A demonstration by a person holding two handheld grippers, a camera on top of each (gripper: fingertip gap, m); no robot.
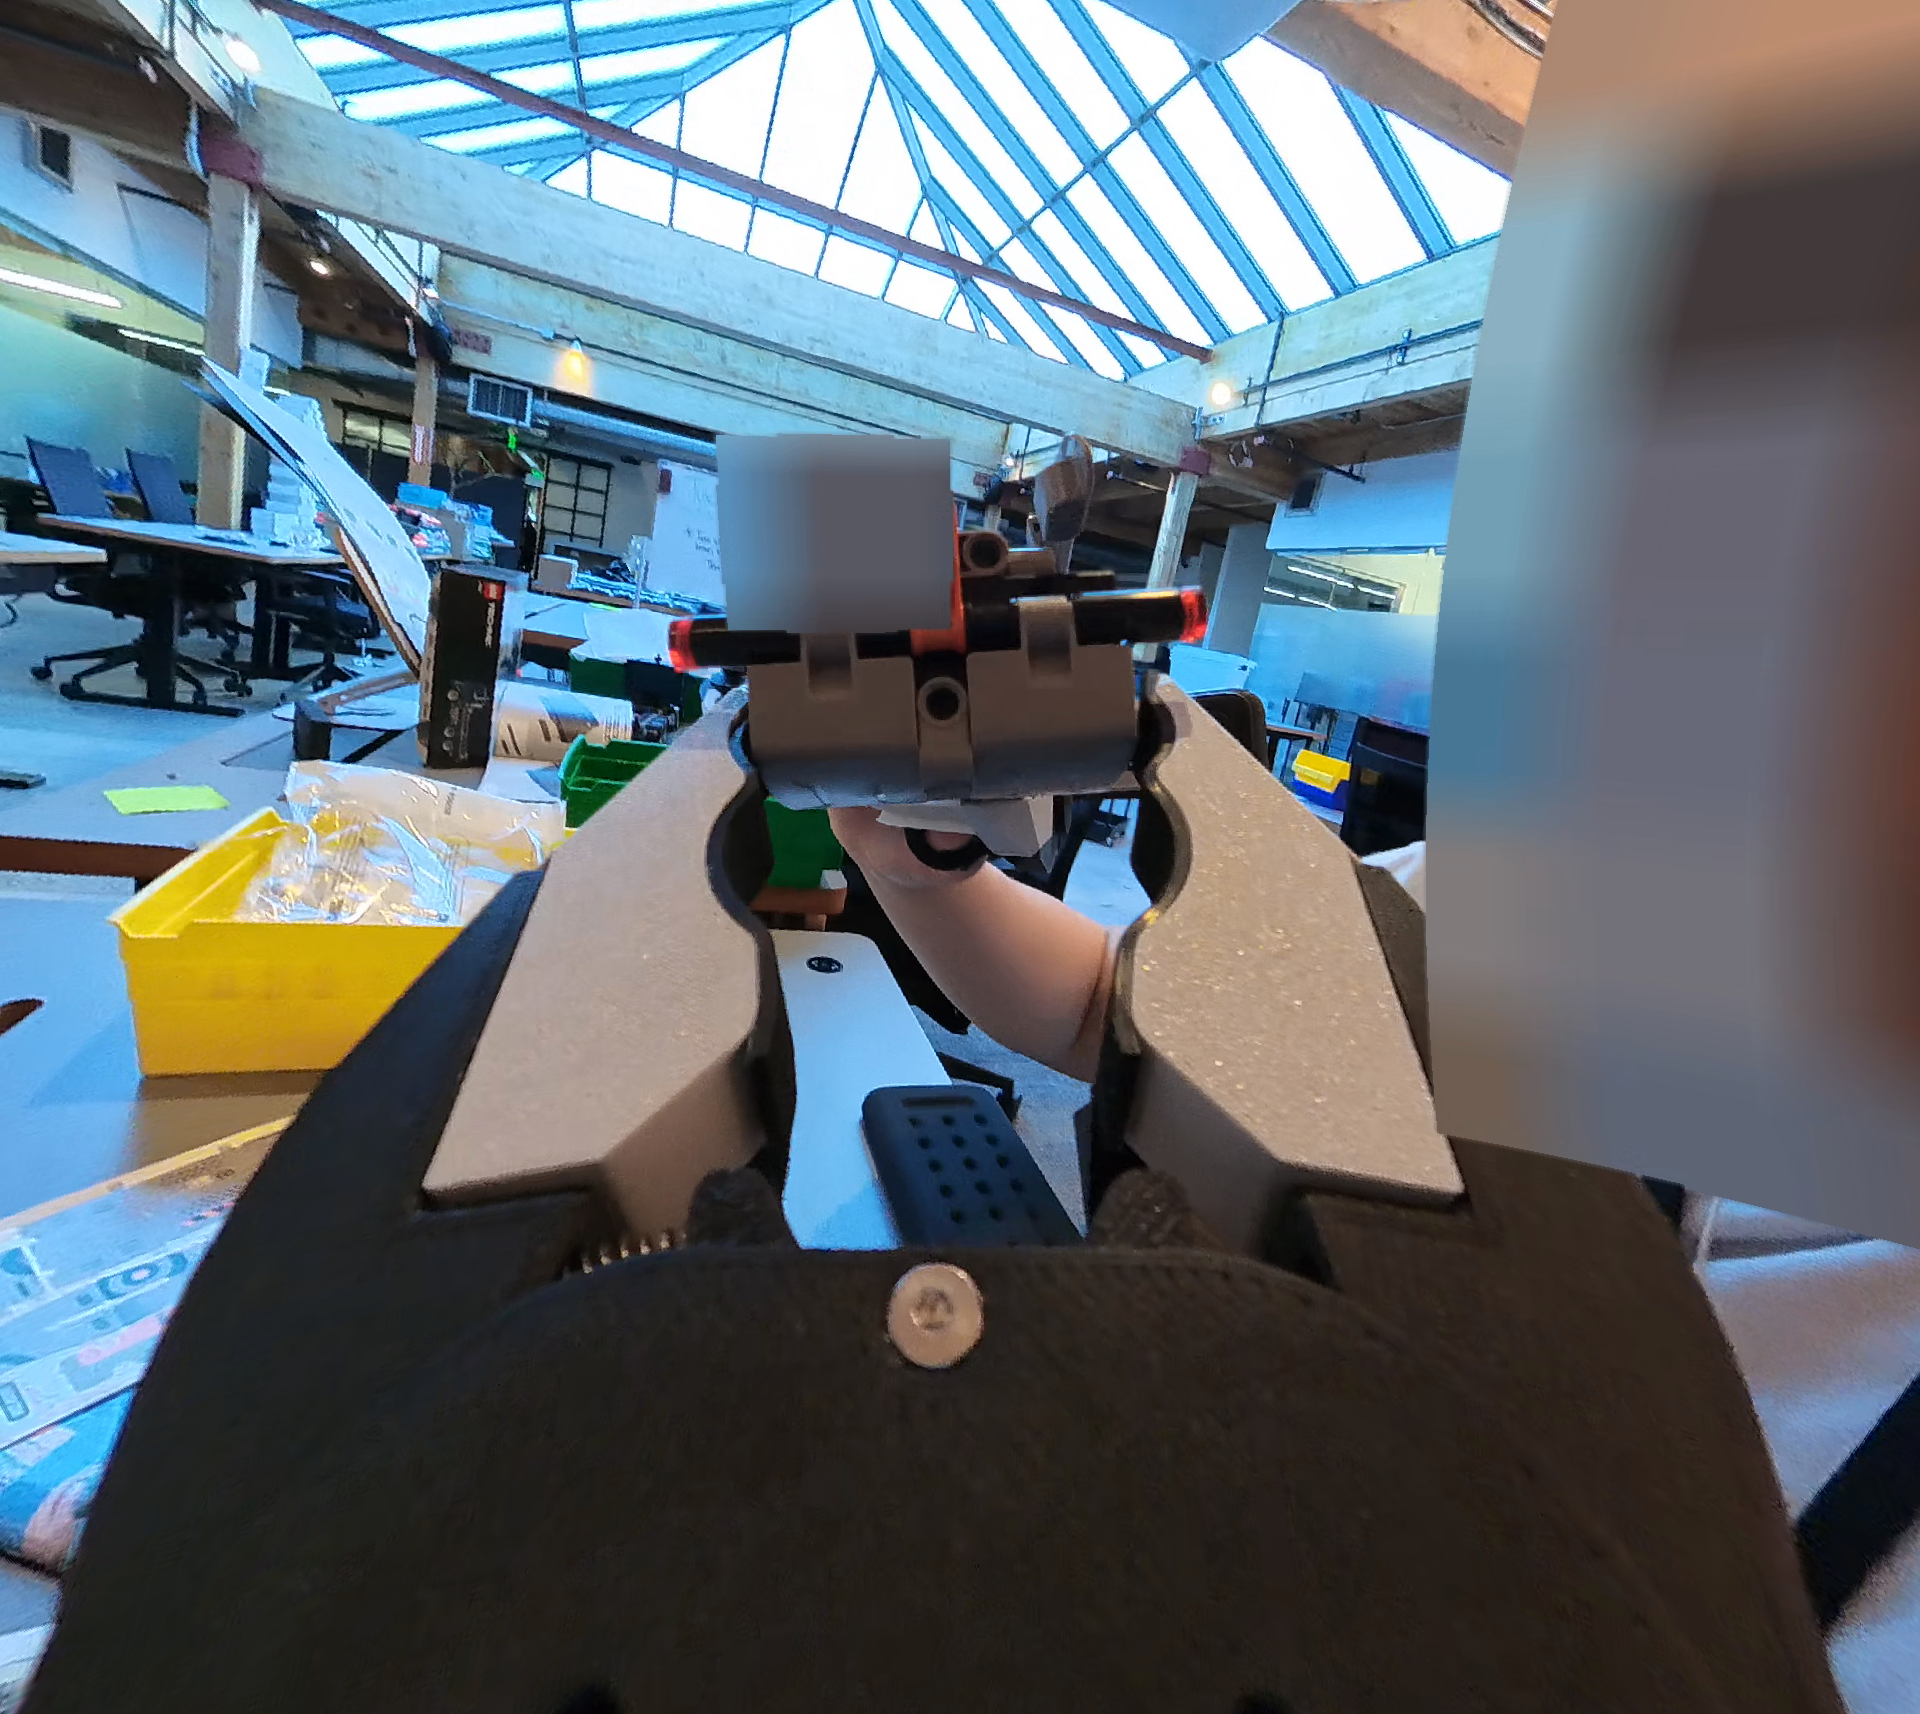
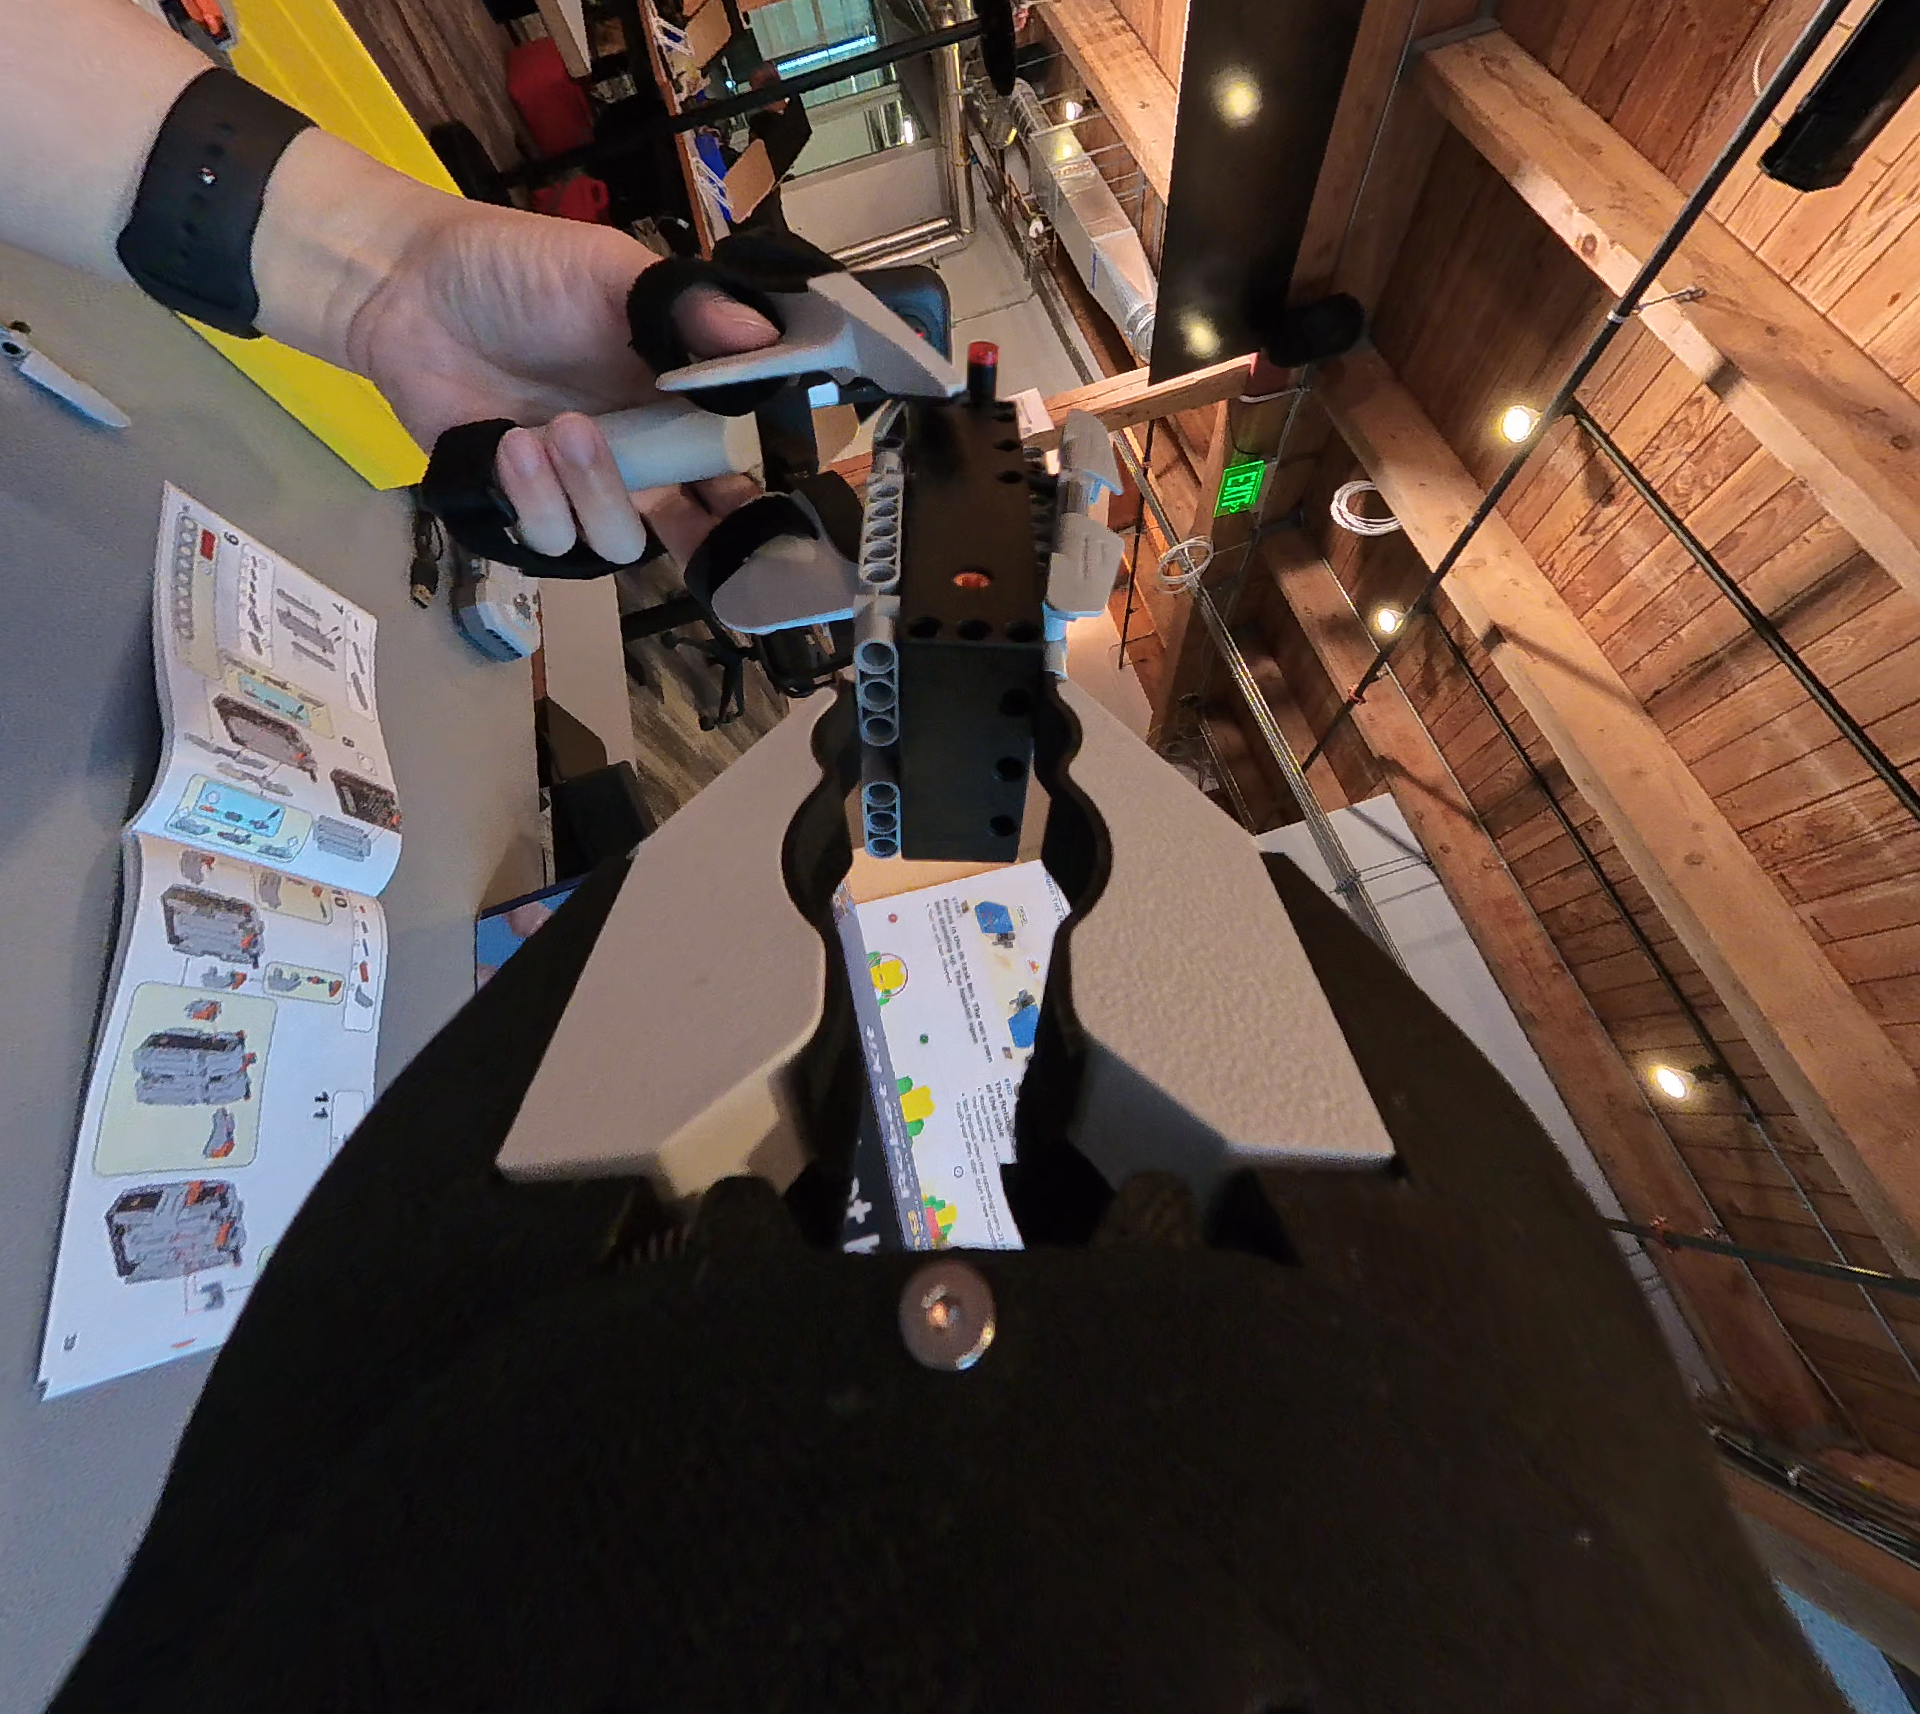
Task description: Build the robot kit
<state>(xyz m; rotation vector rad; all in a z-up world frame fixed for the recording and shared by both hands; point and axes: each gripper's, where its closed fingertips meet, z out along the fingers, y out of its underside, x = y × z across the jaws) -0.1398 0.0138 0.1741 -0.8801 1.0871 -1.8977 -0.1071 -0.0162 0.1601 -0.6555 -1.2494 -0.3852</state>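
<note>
We hold one brick-built model in the air between both tools. The left tongs [image 1: 940, 734] are closed on the model [image 1: 940, 708] from either side, gripping its grey lower block. A black axle with red tips [image 1: 1143, 615] runs across the top of the model, and an orange piece sits at its middle. Part of the model is hidden by a blurred patch.

In the right wrist view, the right tongs [image 2: 951, 791] are closed on the near end of the same model [image 2: 961, 625], seen here as a black beam with holes and a grey beam alongside. The left tongs pinch its far end, worked by a hand [image 2: 499, 334] with a black wristband [image 2: 197, 199].

The model looks partly assembled. How much of the build remains, we cannot tell.

Below on the grey surface [image 2: 62, 625] lies an open instruction booklet [image 2: 239, 937] showing picture steps. In the left wrist view, a yellow bin [image 1: 260, 999] holding clear plastic bags [image 1: 405, 833] stands to the left on the surface, with a green bin [image 1: 603, 776] and a black box [image 1: 462, 667] farther back.
</note>
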